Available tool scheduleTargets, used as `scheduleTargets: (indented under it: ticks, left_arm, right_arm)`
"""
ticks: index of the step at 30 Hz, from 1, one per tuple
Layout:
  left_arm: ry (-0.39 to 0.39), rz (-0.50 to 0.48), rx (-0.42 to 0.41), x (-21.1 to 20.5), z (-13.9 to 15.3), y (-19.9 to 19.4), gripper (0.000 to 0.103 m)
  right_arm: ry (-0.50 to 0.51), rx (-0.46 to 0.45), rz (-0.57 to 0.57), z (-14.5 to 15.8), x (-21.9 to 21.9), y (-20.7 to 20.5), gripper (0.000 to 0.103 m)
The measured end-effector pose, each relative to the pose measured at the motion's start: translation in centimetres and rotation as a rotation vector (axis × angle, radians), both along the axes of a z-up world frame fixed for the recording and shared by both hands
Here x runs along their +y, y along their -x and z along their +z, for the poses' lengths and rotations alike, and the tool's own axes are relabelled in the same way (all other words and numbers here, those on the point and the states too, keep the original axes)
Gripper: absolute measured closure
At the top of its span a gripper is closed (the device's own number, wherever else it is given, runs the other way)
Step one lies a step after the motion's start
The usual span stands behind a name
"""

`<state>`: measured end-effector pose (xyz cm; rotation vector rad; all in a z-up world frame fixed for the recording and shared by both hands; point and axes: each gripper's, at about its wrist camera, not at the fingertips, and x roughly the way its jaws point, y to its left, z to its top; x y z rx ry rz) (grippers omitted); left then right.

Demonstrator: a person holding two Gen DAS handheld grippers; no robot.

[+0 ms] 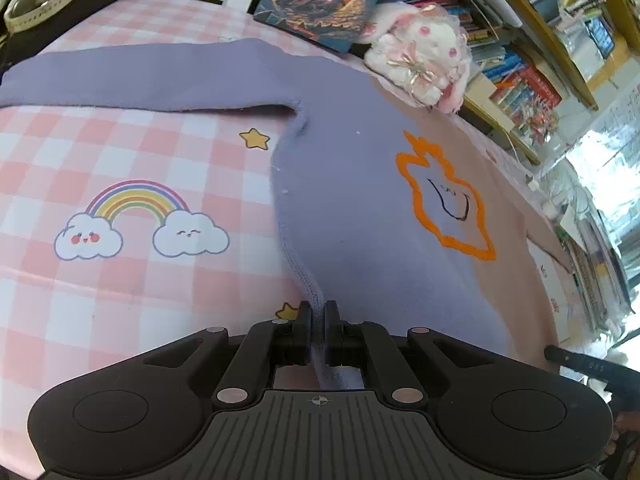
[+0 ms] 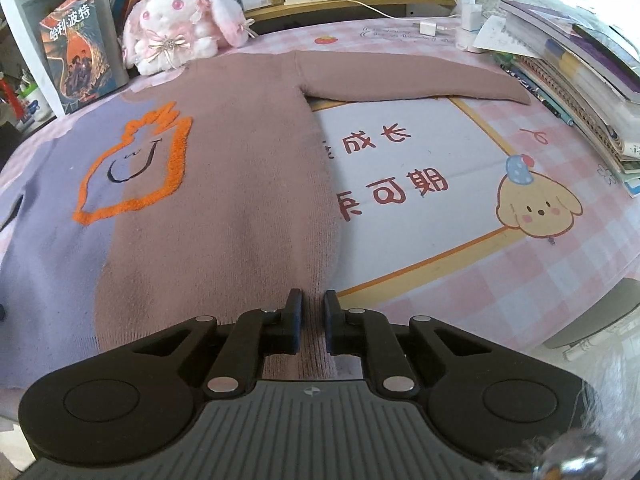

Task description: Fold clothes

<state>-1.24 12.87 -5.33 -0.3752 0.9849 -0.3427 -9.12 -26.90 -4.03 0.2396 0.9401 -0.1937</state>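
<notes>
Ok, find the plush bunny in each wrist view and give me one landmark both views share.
Left wrist view: the plush bunny sits upper right of centre, at the far edge of the sweater, below the bookshelves.
Right wrist view: the plush bunny sits upper left, beside the upright book.
Shared landmark: the orange outline patch on the sweater's chest.

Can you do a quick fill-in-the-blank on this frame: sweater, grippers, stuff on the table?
1. The left gripper is shut on the sweater's ____ half.
2. The right gripper is shut on its ____ half.
3. The outline on the chest is ____.
4. The plush toy is a ____.

Missing: purple; brown; orange; bunny
</notes>
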Motion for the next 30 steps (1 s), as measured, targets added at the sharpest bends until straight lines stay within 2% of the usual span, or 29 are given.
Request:
scheduleTargets:
  ticks: [6,17,21,23,25,26,27,28,29,30]
  left_arm:
    - [-0.010,-0.013,-0.002,-0.1,0.1,0.3,0.099]
    - [0.002,0.004,0.003,0.6,0.1,0.5,0.099]
    - [0.021,0.009,0.005,0.9,-0.1,0.5,0.097]
    - [0.002,0.017,-0.011,0.7,0.3,0.8,0.095]
    - [-0.027,0.022,-0.037,0.4,0.8,1.3,0.093]
    - [-0.048,0.024,-0.063,0.1,1.3,1.7,0.091]
    - [-0.068,0.021,-0.088,-0.1,1.8,2.2,0.083]
    - [-0.083,0.020,-0.112,-0.4,2.3,2.6,0.071]
    - [-0.096,0.022,-0.139,-0.8,2.7,3.1,0.066]
    - [-0.108,0.024,-0.167,-1.1,3.2,3.7,0.055]
  right_arm:
    - [0.028,-0.005,-0.024,0.0,0.2,0.2,0.093]
    - [0.016,-0.006,-0.020,0.1,0.2,0.5,0.093]
    - [0.027,-0.002,-0.018,0.1,0.4,0.4,0.093]
    - [0.035,0.001,-0.015,0.1,0.5,0.3,0.092]
    - [0.051,0.002,-0.022,0.3,0.6,0.4,0.085]
    - [0.064,-0.006,-0.025,0.5,0.7,0.5,0.078]
    - [0.078,-0.015,-0.028,0.7,0.8,0.7,0.067]
    - [0.091,-0.027,-0.030,1.0,1.0,0.9,0.062]
    - [0.103,-0.041,-0.030,1.3,1.1,1.2,0.054]
    - [0.111,-0.053,-0.032,1.6,1.3,1.3,0.048]
